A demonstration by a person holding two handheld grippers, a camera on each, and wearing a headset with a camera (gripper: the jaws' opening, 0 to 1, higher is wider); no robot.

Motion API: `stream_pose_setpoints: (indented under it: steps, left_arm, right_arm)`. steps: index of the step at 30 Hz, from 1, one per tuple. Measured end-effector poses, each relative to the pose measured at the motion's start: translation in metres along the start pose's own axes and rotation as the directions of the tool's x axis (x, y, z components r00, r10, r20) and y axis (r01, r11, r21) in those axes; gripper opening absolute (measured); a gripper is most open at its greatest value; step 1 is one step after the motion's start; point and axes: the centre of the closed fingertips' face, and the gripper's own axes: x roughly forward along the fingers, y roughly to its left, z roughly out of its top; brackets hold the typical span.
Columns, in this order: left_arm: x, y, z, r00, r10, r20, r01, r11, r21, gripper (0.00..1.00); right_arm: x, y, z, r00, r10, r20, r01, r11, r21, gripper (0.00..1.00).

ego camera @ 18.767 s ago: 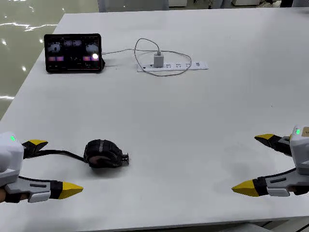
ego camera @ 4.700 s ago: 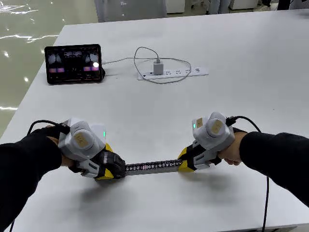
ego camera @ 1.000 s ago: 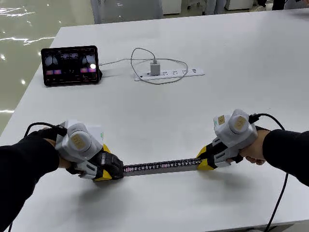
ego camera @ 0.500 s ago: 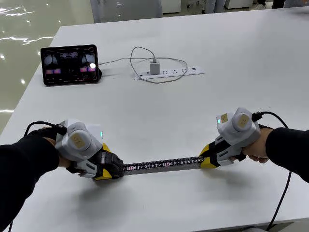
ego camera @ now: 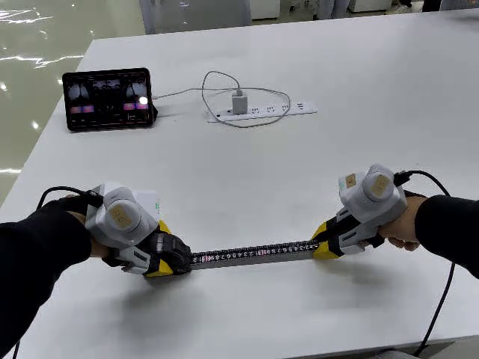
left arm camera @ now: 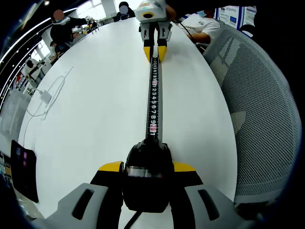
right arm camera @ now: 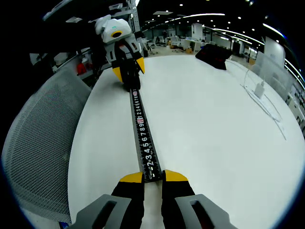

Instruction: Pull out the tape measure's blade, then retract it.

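1. Starting at the left: the left gripper [ego camera: 160, 251] is clamped on the case [ego camera: 176, 254], one jaw against each side; the left gripper view shows the black case wedged between the yellow tips; it sits low at the near edge of the table [ego camera: 299, 164]; whether it rests on the top or hangs just above it, I cannot tell.
2. Running right from the case mouth, the blade [ego camera: 251, 254] lies straight and level, numbers up, close over the table; it spans the whole gap between the two grippers and looks taut, with no sag or kink.
3. At the right, the right gripper [ego camera: 322, 241] has its jaws pinched almost together on the blade's free end; in the right gripper view the end disappears between the yellow tips, so the hook itself is hidden.
4. Progress, as I judge it: the pull-out is well advanced and perhaps complete, with a fair length drawn; the retract has not begun.
5. Left to do: let the blade run back into the case, best by walking the right gripper leftward, not by letting go; a sudden release could whip the end.
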Motion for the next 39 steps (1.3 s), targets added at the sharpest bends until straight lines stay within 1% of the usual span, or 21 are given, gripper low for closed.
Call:
stream_pose_setpoints:
  steps: [15, 39]
  left_arm:
    - [-0.0005, -0.0004, 0.0004, 1.0000, 0.001, 0.000, -0.001, 1.000, 0.001, 0.32]
    - [-0.0012, -0.0013, 0.0007, 1.0000, 0.001, 0.001, -0.001, 1.000, 0.000, 0.32]
  right_arm:
    - [-0.0035, -0.0024, -0.0056, 1.0000, -0.006, -0.006, 0.006, 1.000, 0.008, 0.09]
    - [-0.0088, -0.0004, -0.0088, 0.9998, -0.016, -0.012, 0.016, 1.000, 0.015, 0.09]
